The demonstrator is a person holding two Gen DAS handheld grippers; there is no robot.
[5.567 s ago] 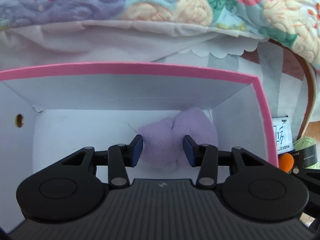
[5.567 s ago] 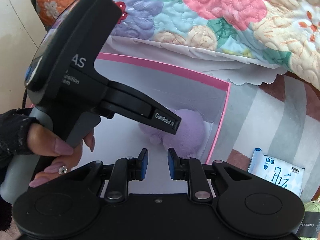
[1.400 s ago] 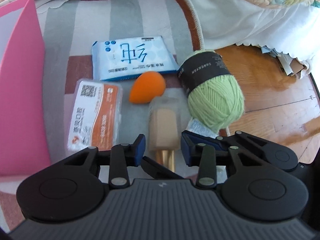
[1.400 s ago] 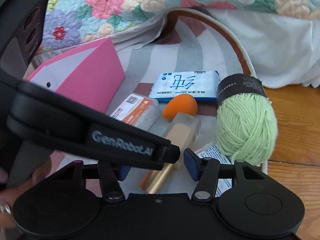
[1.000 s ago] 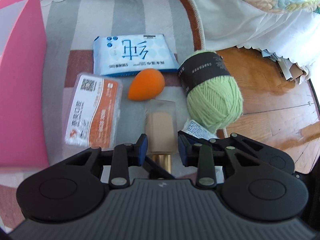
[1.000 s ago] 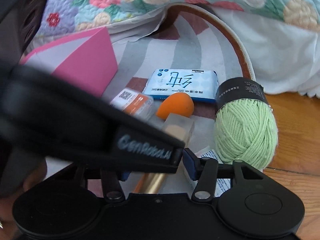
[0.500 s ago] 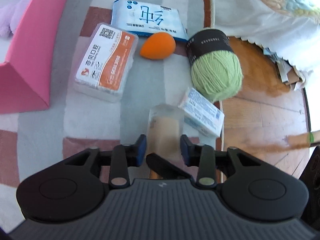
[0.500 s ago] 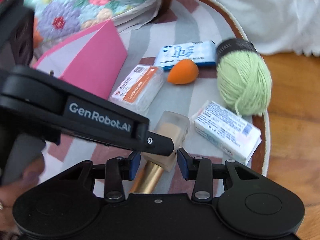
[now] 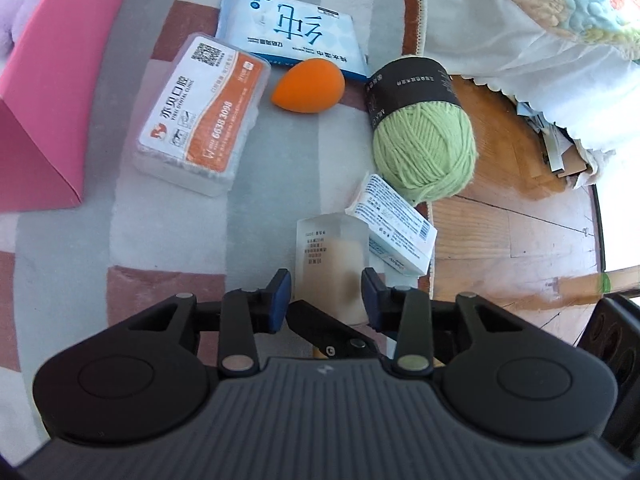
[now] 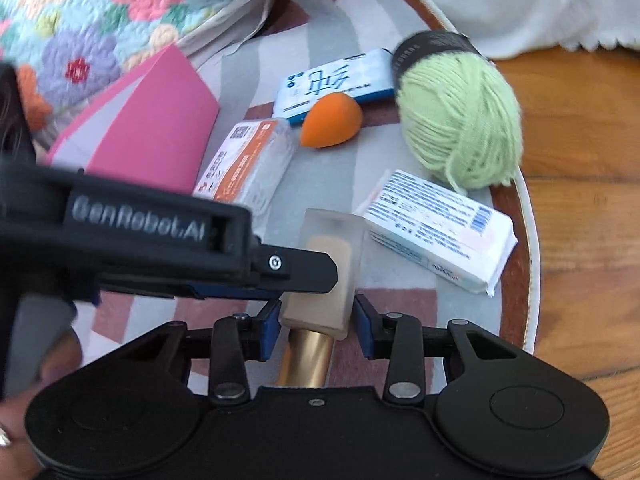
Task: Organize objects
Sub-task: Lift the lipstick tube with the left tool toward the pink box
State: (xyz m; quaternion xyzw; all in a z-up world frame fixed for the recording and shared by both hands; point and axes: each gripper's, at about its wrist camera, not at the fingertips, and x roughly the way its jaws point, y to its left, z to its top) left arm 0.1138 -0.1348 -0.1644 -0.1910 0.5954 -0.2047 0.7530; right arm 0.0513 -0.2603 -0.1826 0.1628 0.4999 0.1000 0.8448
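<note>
A frosted foundation bottle (image 9: pixel 328 256) with a gold cap lies lengthwise between the blue pads of my left gripper (image 9: pixel 325 296), which sit against its sides. It hangs tilted over the striped rug, beside a white carton (image 9: pixel 396 224). In the right wrist view the same bottle (image 10: pixel 332 256) runs between the pads of my right gripper (image 10: pixel 316 320). Those jaws are closing, with thin gaps left on both sides. A left-gripper finger (image 10: pixel 296 266) crosses in front and touches the bottle's left side. The gold cap (image 10: pixel 308 356) dips under the right gripper.
On the rug lie an orange-and-white plastic case (image 9: pixel 200 108), a blue wipes pack (image 9: pixel 292 28), an orange sponge (image 9: pixel 308 84) and a green yarn ball (image 9: pixel 424 148). A pink box (image 9: pixel 36 120) with a purple plush (image 9: pixel 16 8) stands left. Wooden floor (image 9: pixel 520 220) and a quilt-covered bed are right.
The bottle left its spot beside the orange sponge and came back with my left gripper to the white carton. The right jaws narrowed around it. Both views rolled and dropped slightly.
</note>
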